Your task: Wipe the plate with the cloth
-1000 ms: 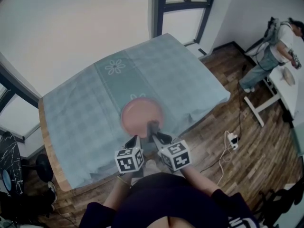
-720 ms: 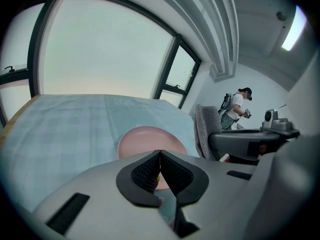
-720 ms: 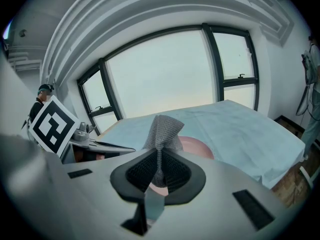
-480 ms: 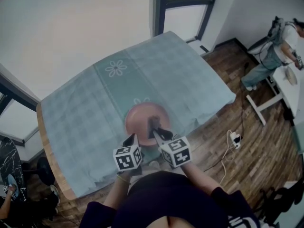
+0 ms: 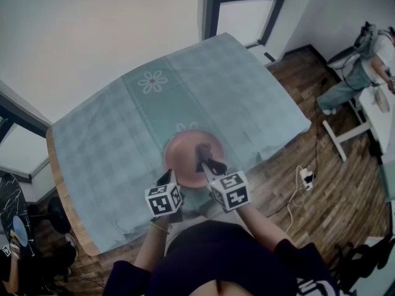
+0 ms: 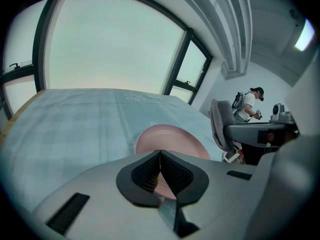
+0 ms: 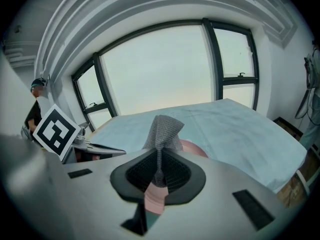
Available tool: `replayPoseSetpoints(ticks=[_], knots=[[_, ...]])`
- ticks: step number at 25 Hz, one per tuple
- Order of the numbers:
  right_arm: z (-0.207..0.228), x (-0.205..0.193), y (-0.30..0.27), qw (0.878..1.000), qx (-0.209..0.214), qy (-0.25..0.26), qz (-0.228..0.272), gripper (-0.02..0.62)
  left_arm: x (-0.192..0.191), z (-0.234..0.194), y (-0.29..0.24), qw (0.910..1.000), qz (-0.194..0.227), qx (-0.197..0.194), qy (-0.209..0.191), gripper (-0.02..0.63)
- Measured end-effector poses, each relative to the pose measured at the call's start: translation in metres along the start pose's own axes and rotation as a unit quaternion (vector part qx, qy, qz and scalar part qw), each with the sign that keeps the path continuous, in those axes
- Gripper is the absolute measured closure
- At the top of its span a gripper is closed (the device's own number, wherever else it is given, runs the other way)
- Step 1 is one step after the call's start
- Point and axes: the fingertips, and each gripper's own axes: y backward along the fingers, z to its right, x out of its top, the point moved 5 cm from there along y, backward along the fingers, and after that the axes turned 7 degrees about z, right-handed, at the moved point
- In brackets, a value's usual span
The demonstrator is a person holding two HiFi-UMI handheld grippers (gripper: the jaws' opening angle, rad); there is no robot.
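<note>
A pink plate [image 5: 187, 150] sits on the teal tablecloth [image 5: 123, 128] near the table's front edge. My right gripper [image 5: 205, 164] is shut on a grey mesh cloth [image 5: 200, 152], held over the plate's near middle. In the right gripper view the cloth [image 7: 163, 130] stands up out of the shut right gripper [image 7: 159, 156], with the plate [image 7: 194, 148] just behind. My left gripper [image 5: 166, 179] hovers at the plate's near left rim. In the left gripper view its pads meet with nothing between them [image 6: 159, 154], and the plate [image 6: 170, 138] lies just ahead, the cloth [image 6: 221, 125] at the right.
The table's front edge [image 5: 265, 150] drops to a wooden floor with a power strip and cable [image 5: 302, 179]. A person [image 5: 361, 60] stands at a white desk far right. Large windows [image 5: 241, 5] lie beyond the table.
My right gripper has carried the cloth from the plate's near edge a little farther over the plate. The left gripper stays by the near left rim.
</note>
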Motion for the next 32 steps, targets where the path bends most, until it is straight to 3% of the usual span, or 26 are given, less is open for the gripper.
replayPoseSetpoints(ticks=[9, 25, 32], knots=[[0.016, -0.002, -0.041, 1.000, 0.001, 0.013, -0.021, 0.563, -0.005, -0.026, -0.020, 0.9996, -0.019, 0.020, 0.004, 0.591], [0.042, -0.019, -0.112, 0.994, -0.003, 0.023, -0.108, 0.563, -0.003, -0.049, -0.059, 0.9977, -0.064, 0.025, 0.006, 0.586], [0.049, -0.025, -0.130, 0.991, -0.006, 0.021, -0.133, 0.563, -0.005, -0.054, -0.069, 0.9966, -0.080, 0.019, 0.009, 0.535]])
